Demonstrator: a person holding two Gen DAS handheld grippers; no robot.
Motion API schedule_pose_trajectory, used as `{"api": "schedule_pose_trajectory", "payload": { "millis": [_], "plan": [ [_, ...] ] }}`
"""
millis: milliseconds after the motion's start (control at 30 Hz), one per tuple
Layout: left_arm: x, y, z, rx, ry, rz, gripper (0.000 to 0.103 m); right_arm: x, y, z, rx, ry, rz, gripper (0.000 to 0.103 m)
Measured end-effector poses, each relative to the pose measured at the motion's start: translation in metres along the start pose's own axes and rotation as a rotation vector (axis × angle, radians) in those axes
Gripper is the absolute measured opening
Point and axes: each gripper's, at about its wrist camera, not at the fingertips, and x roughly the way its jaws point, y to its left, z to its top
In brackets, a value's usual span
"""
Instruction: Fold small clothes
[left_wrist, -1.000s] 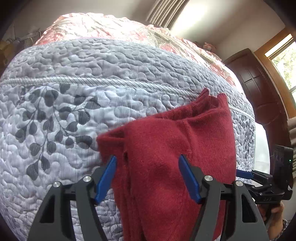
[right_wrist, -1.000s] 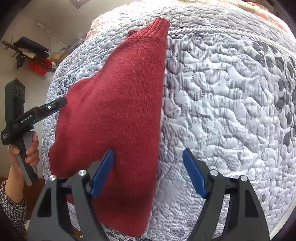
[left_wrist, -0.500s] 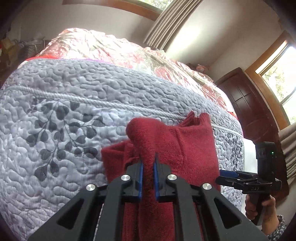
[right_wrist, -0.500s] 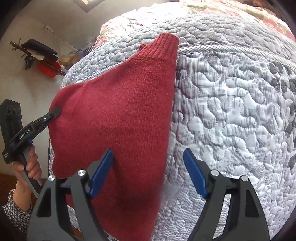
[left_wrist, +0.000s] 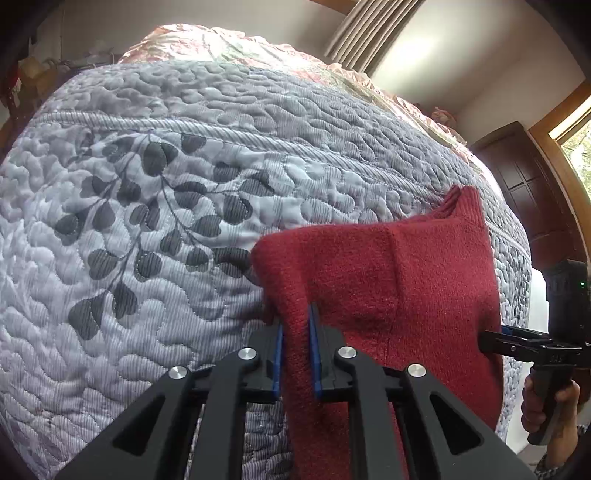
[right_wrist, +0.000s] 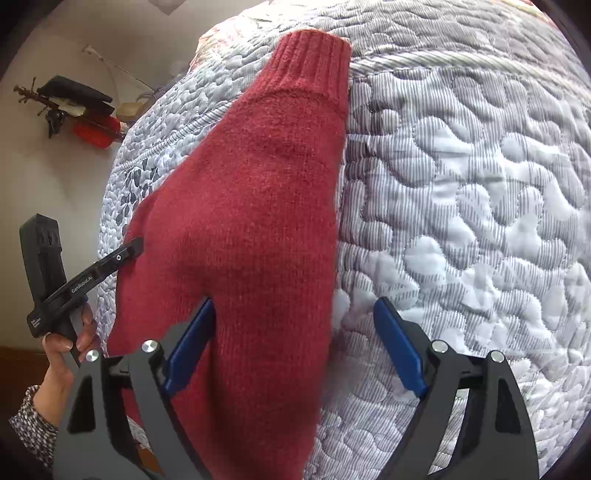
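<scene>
red sweater (left_wrist: 388, 280) on quilt (left_wrist: 147, 206) | left gripper (left_wrist: 295, 354) pinching its edge | right gripper (right_wrist: 291, 354) spread wide over it

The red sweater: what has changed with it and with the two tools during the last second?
The left tool was open around the red sweater a second ago; it has since shut on a fold of the left edge and drawn it out over the quilt, spreading the cloth flatter. The right tool stayed open at the sweater's right edge, and the ribbed cuff still lies on the quilt.
</scene>
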Motion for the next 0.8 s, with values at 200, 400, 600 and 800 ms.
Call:
{"api": "schedule_pose_trajectory", "payload": {
  "millis": [200,400,600,800],
  "plan": [
    [-0.022,0.002,0.005,-0.026,0.020,0.021,0.048,-0.018,-0.002,-0.007,0.020,-0.014,0.024,0.085],
    [-0.052,0.001,-0.022,-0.111,0.077,-0.105,0.058,-0.044,0.007,-0.027,0.011,-0.031,0.053,0.085],
    [-0.074,-0.023,-0.073,-0.095,0.112,-0.165,0.061,-0.048,0.006,-0.083,-0.011,0.023,0.034,0.085],
    [-0.073,-0.045,-0.118,0.000,0.153,-0.097,0.061,-0.037,0.005,-0.142,-0.019,0.103,0.033,0.080]
  ]
}}
